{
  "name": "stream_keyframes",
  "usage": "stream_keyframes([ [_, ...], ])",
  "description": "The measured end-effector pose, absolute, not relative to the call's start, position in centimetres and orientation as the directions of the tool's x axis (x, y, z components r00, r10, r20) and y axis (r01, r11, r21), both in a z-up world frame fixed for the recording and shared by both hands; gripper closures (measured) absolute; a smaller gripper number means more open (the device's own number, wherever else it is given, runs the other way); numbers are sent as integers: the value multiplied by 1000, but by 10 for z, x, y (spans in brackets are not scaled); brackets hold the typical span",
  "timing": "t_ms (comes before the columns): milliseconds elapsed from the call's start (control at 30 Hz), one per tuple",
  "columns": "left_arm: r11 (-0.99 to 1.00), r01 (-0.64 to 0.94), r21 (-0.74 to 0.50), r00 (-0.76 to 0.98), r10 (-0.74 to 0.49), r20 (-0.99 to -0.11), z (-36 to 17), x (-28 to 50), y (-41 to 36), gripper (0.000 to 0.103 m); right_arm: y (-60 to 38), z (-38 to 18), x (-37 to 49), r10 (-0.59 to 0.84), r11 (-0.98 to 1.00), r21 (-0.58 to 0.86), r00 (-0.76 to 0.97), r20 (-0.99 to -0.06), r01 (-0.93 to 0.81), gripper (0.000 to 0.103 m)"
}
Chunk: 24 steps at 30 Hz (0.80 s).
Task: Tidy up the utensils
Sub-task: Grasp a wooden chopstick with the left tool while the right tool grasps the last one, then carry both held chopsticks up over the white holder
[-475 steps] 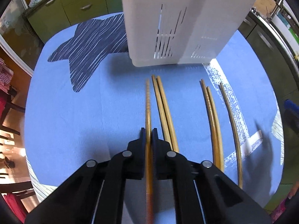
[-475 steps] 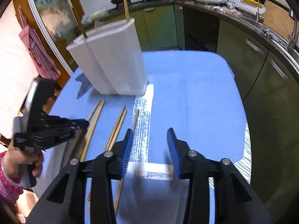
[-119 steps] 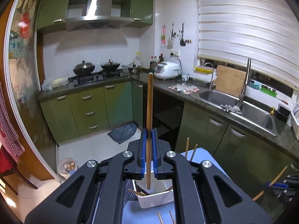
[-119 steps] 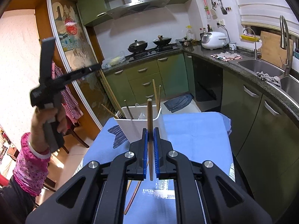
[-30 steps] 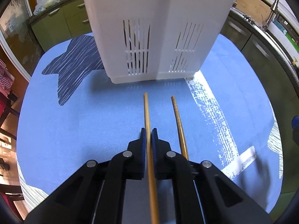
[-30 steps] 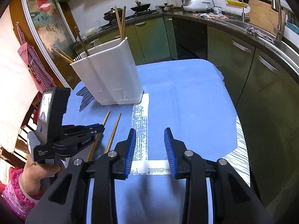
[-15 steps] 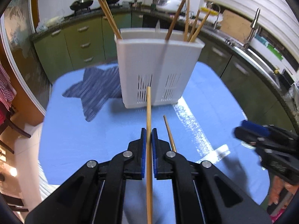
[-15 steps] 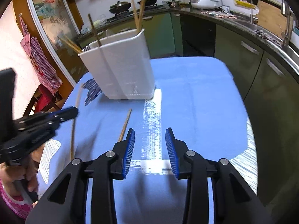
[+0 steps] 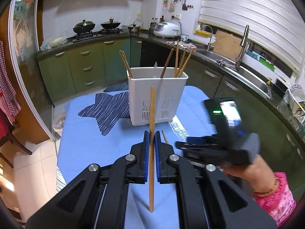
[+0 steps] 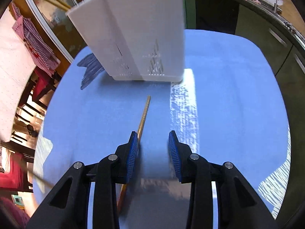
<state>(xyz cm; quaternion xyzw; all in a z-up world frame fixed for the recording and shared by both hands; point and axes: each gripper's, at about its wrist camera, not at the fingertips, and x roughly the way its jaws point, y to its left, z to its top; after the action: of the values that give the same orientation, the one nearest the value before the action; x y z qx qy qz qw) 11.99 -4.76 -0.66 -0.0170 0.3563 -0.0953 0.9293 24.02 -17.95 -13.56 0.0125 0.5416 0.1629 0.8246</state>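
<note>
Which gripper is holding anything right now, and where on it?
The left gripper is shut on a chopstick, pinched around mid-length, stick near upright. The right gripper is open and empty; the last chopstick on the table lies beside its left finger.

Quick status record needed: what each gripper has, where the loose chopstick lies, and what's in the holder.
left gripper: shut on a chopstick, lifted clear of the table
right gripper: open, empty, low over the blue tablecloth
loose chopstick: flat on the cloth, beside the right gripper's left finger, not between the fingers
holder: white, upright, several chopsticks standing in it
left to stow: the held chopstick and the loose one
</note>
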Motion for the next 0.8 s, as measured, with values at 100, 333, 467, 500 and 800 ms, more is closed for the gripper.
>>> stream_keyframes([
  [100, 979, 175, -101, 733, -198, -651, -4, 114, -48, 97, -167, -144, 250, 265, 950, 183, 347, -900, -252, 68],
  [333, 977, 188, -97, 737, -206, -644, -3, 109, -45, 97, -141, -156, 260, 209, 957, 120, 338, -918, -266, 69],
  [467, 977, 190, -92, 742, -204, -639, -2, 105, -44, 97, -134, -160, 262, 163, 962, 69, 351, -922, -265, 77],
  [500, 977, 190, -93, 742, -205, -639, -2, 105, -43, 97, -134, -160, 263, 158, 963, 65, 352, -923, -262, 81],
  [800, 978, 192, -87, 742, -203, -639, -1, 103, -42, 97, -141, -161, 267, 165, 963, 72, 358, -919, -261, 97],
])
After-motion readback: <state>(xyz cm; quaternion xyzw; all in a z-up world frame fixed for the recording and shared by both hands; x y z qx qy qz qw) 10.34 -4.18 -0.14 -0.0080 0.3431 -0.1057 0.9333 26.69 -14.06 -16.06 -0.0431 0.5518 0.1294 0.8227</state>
